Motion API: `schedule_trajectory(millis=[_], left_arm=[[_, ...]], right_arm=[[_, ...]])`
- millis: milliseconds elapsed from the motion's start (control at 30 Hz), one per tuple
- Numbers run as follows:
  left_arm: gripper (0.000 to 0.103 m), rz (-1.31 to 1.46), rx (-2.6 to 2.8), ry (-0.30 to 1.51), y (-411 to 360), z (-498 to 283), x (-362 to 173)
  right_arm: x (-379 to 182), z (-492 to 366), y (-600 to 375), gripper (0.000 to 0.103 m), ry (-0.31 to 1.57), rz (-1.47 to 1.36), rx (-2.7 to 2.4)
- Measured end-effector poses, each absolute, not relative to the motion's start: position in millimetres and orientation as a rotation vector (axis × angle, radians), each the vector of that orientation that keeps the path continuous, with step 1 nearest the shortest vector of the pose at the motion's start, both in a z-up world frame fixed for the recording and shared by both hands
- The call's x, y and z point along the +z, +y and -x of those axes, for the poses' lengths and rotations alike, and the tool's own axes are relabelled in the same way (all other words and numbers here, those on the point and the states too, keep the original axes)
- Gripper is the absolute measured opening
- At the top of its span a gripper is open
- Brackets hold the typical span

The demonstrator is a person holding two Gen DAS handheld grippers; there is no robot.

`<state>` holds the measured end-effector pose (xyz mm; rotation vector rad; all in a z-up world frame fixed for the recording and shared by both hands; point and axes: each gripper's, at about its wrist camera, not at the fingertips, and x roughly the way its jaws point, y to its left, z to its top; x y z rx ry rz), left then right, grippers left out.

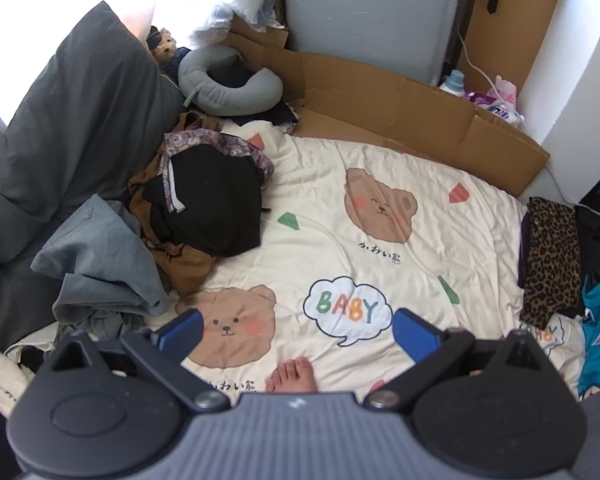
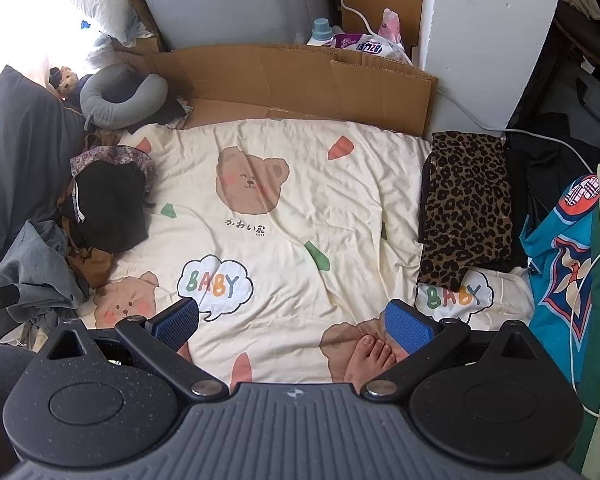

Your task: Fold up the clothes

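Clothes (image 1: 204, 204) lie heaped unfolded at nine o'clock on the bedsheet (image 1: 340, 240), both the left gripper (image 1: 296, 334) and right gripper (image 2: 292, 322) gaping wide and empty above it; judged between garments, next move: pick one from the heap.

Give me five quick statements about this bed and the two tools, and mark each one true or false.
1. Both tools are open and hold nothing. True: the left tool and the right tool hang over the bear-print cover with their jaws apart.
2. The leopard-print garment lies folded on the right side of the bed. True.
3. The black garment lies spread flat in the middle of the cover. False: it sits crumpled on the pile of clothes at the left.
4. The grey neck pillow is at the foot of the bed. False: it is at the far left corner, beside the cardboard.
5. A bare foot rests on the cover. True.
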<state>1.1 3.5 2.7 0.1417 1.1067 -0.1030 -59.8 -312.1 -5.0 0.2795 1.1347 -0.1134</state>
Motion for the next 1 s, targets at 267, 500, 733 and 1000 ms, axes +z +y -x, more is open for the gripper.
schedule_trajectory(millis=[267, 500, 733, 1000], left_arm=[[0.102, -0.139, -0.114, 1.104, 3.8, 0.3, 2.7], [0.102, -0.145, -0.125, 1.101, 4.0, 1.3, 2.7], [0.102, -0.140, -0.120, 1.095, 5.0, 1.8, 3.2], [0.102, -0.138, -0.120, 1.085, 8.2, 3.1, 3.8]], right_arm=[[-4.9, 60.0, -311.0, 0.102, 1.135, -0.277, -0.113], [-4.1, 60.6, -309.4, 0.102, 1.134, -0.276, -0.117], [-3.0, 62.5, -308.0, 0.102, 1.116, -0.264, -0.130], [-3.6, 61.9, -310.4, 0.102, 1.121, -0.273, -0.130]])
